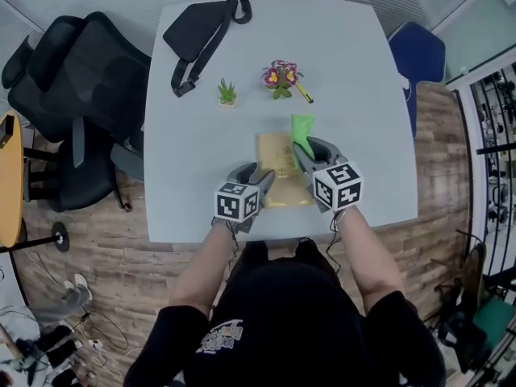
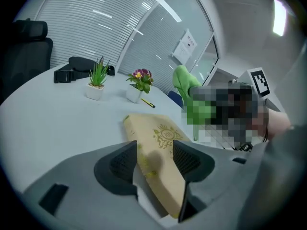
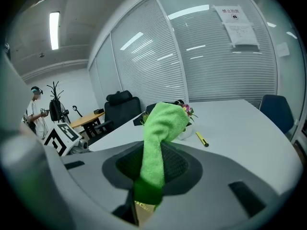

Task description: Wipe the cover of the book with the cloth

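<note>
The fingers of the left gripper point(image 1: 251, 172) are seen in the head view at the near left corner of the flat golden-yellow book point(image 1: 280, 168). The book lies on the pale grey bench point(image 1: 201, 127) directly in front of the person. The right gripper point(image 1: 318, 150) is placed over the far right part of the book, with the bright green fluffy cloth point(image 1: 301, 127) standing out beyond it.

In the left gripper view, the fingers point(image 2: 122, 164) are spread wide. The book's corner point(image 2: 165, 133) is found between them, but no pad seems to be pressed on it. If the wiping is started like this, the book could be pushed across the smooth bench, because nothing is holding it down.

In the right gripper view, the fingers point(image 3: 178, 166) are closed on the cloth point(image 3: 160, 128), and only its lower end is gripped. Most of the cloth is standing up and forward, away from the cover. A small golden part of the book point(image 3: 141, 208) can be seen below the fingers. If the gripper is lowered without being tilted, the cover could be rubbed or scratched by the hard fingers instead of by the cloth. The cloth could also be pulled out by friction, as so little of it is held.
</note>
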Motion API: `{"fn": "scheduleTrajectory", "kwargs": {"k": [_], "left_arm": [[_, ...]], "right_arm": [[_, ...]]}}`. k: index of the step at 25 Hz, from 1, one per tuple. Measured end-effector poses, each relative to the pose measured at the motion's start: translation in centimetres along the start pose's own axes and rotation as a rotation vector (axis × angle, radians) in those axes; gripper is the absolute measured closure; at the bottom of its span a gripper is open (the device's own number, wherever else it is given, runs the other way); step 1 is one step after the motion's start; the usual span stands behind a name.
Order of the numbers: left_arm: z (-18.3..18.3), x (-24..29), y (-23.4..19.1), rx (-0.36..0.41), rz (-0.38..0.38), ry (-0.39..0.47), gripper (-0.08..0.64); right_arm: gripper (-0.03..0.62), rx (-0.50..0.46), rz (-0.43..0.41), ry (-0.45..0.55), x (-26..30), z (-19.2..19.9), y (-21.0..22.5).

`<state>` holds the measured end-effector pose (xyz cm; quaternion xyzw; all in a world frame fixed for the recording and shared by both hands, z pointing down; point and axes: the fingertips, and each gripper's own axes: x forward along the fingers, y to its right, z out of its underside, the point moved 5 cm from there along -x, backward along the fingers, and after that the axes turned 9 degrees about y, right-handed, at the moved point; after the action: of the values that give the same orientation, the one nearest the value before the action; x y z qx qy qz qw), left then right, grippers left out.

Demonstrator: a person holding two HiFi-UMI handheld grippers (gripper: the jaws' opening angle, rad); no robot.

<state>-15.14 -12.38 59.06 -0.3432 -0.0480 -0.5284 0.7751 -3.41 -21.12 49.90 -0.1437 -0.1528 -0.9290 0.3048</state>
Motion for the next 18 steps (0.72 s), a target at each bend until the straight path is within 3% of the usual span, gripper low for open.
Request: {"fn": "scheduleTrajectory", "kwargs": {"k": [9,18], "left_arm": [[1.6,1.6,-1.0,0.002,0.034,-0.074,0.336],[2.2,1.8,-1.6,-0.062,0.081,-0.04,0.325]], "right_arm": [[0.495,-0.034,-0.034,-0.101,3.6,2.6,-1.3],[0.494,-0.099,-0.074,-0.206,6.6,4.7,-2.6]]}}
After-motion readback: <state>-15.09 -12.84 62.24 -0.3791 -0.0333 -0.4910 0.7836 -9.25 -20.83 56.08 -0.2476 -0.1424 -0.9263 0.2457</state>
